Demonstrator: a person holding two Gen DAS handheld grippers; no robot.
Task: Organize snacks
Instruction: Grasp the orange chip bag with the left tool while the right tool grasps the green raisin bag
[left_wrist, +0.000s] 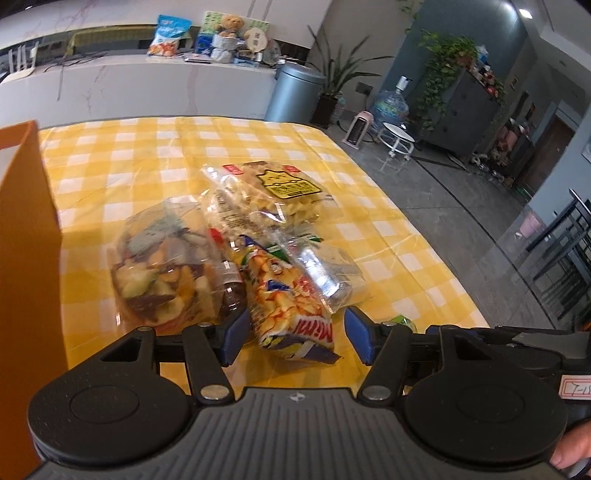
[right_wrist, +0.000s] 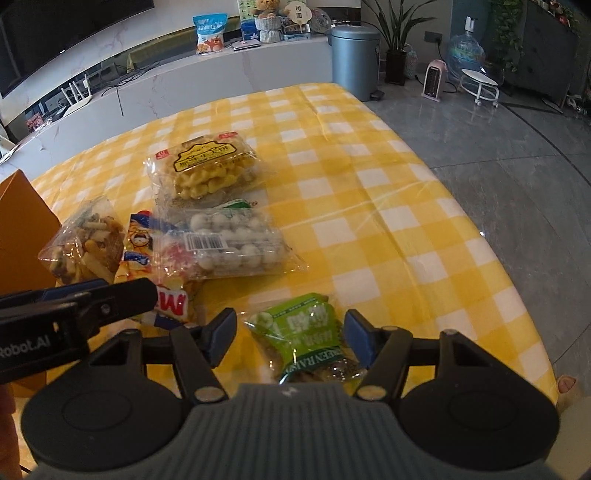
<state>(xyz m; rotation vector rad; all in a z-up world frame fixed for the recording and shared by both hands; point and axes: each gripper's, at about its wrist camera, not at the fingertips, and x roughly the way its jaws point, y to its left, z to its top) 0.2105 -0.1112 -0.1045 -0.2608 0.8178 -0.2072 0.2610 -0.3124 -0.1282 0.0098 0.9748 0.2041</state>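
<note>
Several snack packs lie on the yellow checked tablecloth (right_wrist: 369, 177). My left gripper (left_wrist: 297, 334) is open, low over the table, and the near end of an orange "Mimi" crisp bag (left_wrist: 291, 306) lies between its blue pads. Beside that bag are a clear bag of mixed crisps (left_wrist: 166, 273), a pack of yellow puffs (left_wrist: 273, 192) and a clear pack of white balls (right_wrist: 232, 243). My right gripper (right_wrist: 290, 328) is open around a green raisin bag (right_wrist: 306, 332), which lies flat and nearly fills the gap. One black finger (right_wrist: 122, 295) of the left gripper shows at the left of the right wrist view.
An orange box (left_wrist: 26, 258) stands at the table's left edge, close to the mixed crisps. The table's right edge drops to a grey floor (right_wrist: 498, 184). Behind are a white counter (right_wrist: 221, 74) with more packs, a grey bin (right_wrist: 354, 55) and plants.
</note>
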